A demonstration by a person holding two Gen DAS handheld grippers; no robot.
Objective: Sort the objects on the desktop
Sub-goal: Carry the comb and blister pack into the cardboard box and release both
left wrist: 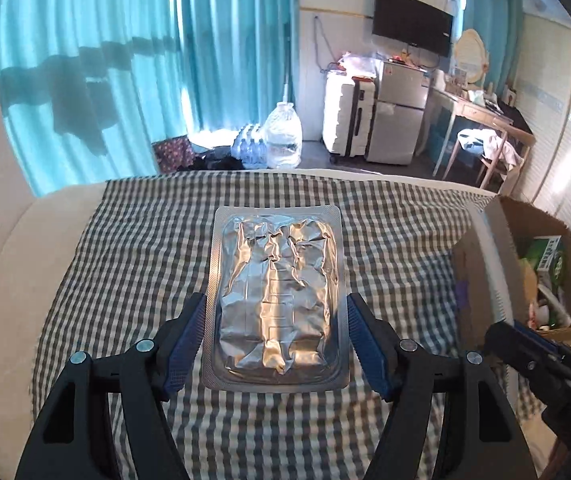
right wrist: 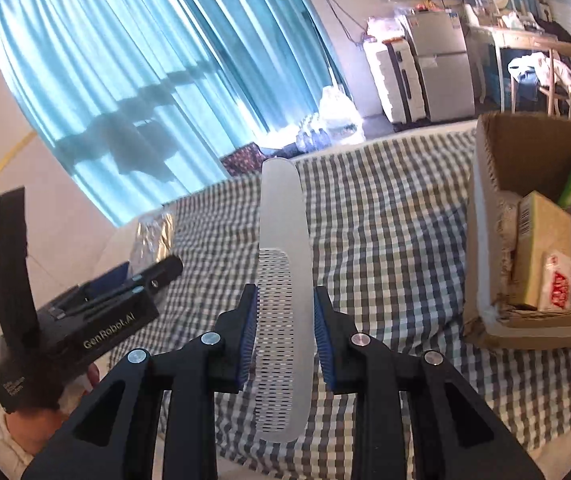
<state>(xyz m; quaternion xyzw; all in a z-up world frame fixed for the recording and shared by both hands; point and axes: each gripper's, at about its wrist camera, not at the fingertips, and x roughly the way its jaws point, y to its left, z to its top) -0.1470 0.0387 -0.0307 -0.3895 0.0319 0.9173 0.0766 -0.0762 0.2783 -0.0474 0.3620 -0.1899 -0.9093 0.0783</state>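
A flat silver foil blister pack [left wrist: 277, 288] hangs above the checked cloth, and my left gripper [left wrist: 276, 306] is shut on it, blue pads pressing its two long edges. In the right wrist view, my right gripper [right wrist: 285, 294] is shut on a frosted white comb [right wrist: 283, 220], which points away from me with its teeth to the left. The left gripper [right wrist: 157, 276] also shows at the left of that view, with a corner of the foil pack [right wrist: 153, 232] beyond it. The tip of the right gripper [left wrist: 501, 336] shows at the lower right of the left wrist view.
An open cardboard box [right wrist: 485, 208] with several packets and cartons inside stands at the right on the checked cloth [left wrist: 125, 260] that covers a bed. Beyond the bed are teal curtains, water bottles [left wrist: 281, 136] on the floor, a small fridge and a desk.
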